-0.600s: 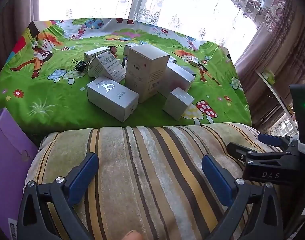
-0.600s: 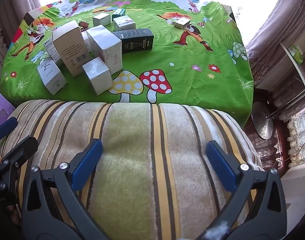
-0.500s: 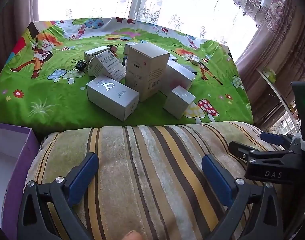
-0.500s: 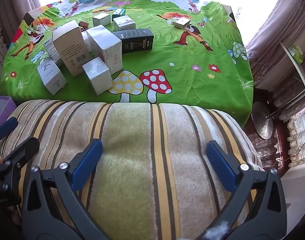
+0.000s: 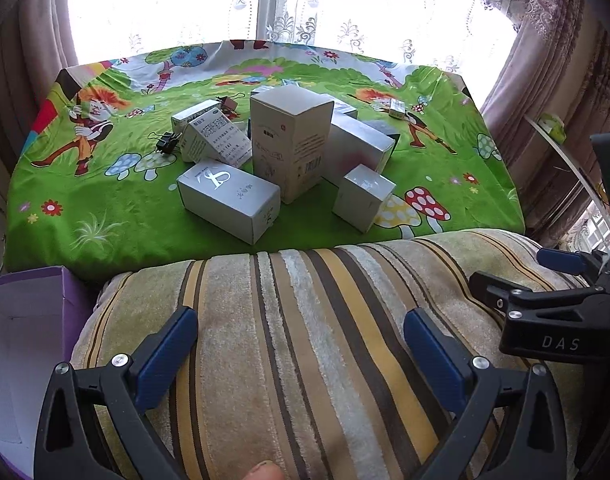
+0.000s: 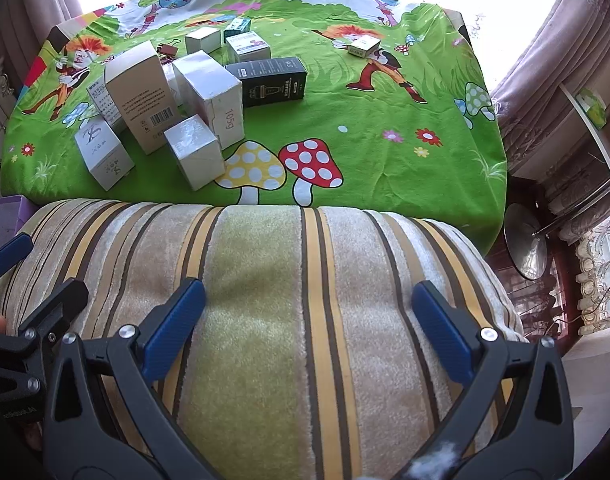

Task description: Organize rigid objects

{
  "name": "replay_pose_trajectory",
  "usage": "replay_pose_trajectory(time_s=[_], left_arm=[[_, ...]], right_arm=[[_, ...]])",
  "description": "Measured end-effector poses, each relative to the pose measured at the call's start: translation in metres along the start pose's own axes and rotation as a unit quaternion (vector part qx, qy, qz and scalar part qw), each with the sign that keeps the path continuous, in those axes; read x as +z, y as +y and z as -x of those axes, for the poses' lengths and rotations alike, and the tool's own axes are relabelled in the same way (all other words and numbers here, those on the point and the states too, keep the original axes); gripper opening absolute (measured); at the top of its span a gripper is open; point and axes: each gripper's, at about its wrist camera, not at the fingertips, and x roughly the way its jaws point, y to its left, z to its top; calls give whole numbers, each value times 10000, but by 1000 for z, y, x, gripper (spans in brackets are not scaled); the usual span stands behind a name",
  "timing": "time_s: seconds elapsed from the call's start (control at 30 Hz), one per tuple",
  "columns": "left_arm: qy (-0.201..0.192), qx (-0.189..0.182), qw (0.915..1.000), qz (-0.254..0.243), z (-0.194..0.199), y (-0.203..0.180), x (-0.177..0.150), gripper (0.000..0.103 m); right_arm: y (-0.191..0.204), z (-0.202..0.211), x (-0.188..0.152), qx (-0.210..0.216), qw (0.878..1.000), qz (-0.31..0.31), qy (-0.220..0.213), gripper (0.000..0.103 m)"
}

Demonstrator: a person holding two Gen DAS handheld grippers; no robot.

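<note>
Blue-padded, both pairs of tongs stand spread wide with nothing between their pads: the left tongs and the right tongs each hang tilted down over a striped plush cushion, side by side, each showing at the edge of the other's view. A purple open box sits just left of the cushion, below the near edge of the surface. Beyond the cushion lies the surface, covered by a green cartoon cloth printed with mushrooms. The cartons to be organized cluster on its left half: a tall beige carton upright at the centre, a silver carton lying in front of it, a small silver cube to its right, a printed white carton tilted behind, and a black carton lying farther back. A small white carton lies well apart at the far right. A black binder clip rests beside the printed carton.
</note>
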Motion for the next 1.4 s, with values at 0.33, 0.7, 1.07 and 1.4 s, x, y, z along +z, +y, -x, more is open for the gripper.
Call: replay_pose_trajectory(time_s=[0.33, 0.7, 1.07, 1.4], left_arm=[[47, 30, 10000, 15, 0, -1, 0, 103], [53, 33, 10000, 30, 0, 0, 0, 103], [64, 48, 10000, 45, -1, 1, 1, 103], [69, 61, 9999, 41, -2, 2, 0, 103]], right_arm=[[0, 0, 1, -3, 10000, -1, 7, 103], [0, -1, 0, 4, 10000, -7, 1, 103], [0, -1, 0, 6, 10000, -4, 0, 103], [1, -1, 0, 9, 10000, -5, -6, 103]])
